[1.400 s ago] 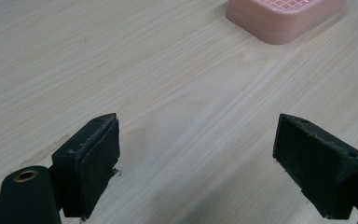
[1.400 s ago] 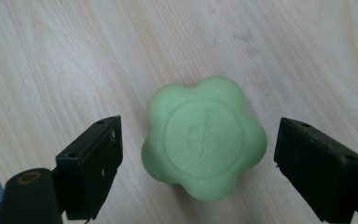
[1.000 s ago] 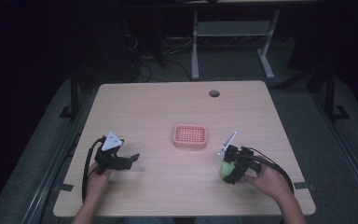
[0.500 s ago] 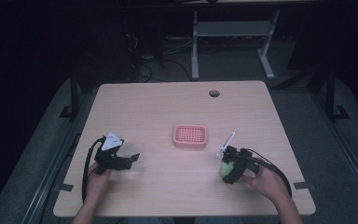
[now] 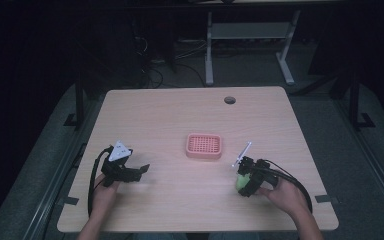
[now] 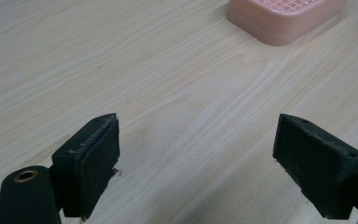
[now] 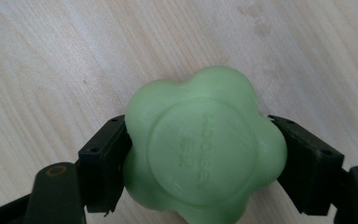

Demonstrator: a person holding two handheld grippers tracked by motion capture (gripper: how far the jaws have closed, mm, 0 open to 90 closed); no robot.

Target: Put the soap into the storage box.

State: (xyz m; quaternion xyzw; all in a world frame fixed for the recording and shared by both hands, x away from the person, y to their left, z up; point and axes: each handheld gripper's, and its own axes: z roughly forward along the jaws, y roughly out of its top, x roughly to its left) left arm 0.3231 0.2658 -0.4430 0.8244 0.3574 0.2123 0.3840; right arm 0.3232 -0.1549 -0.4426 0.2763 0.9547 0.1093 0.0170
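the right gripper [image 5: 244,181] is clamped on a pale green flower-shaped soap [image 7: 203,151], one jaw on each side of its lobed edge, and this sideways grip leaves the flat stamped face free, which looks sensible for a bar meant to be laid flat. the soap sits at the near right of the table [image 5: 180,115], apart from the pink soap dish [image 5: 204,146] that stands near the table's middle; judging by the layout, the dish is the likely place for it, and its ribbed top faces up ready to receive something. the left gripper [image 5: 130,172] rests at the near left with its jaws wide apart and nothing between them, probably kept aside because one gripper is enough for a small bar. the high view gives the layout: both hands low at the near edge, the dish between and beyond them, and the soap as a small green patch [image 5: 241,183] in the jaws. the right gripper view adds what that view cannot resolve, the raised lettering, too blurred to read, and the jaw pads pressed into the lobes, though whether the bar touches the wood is unclear. the left gripper view shows the dish's rim [image 6: 279,25] up close at its top edge and bare wood between its black pads [image 6: 98,158].
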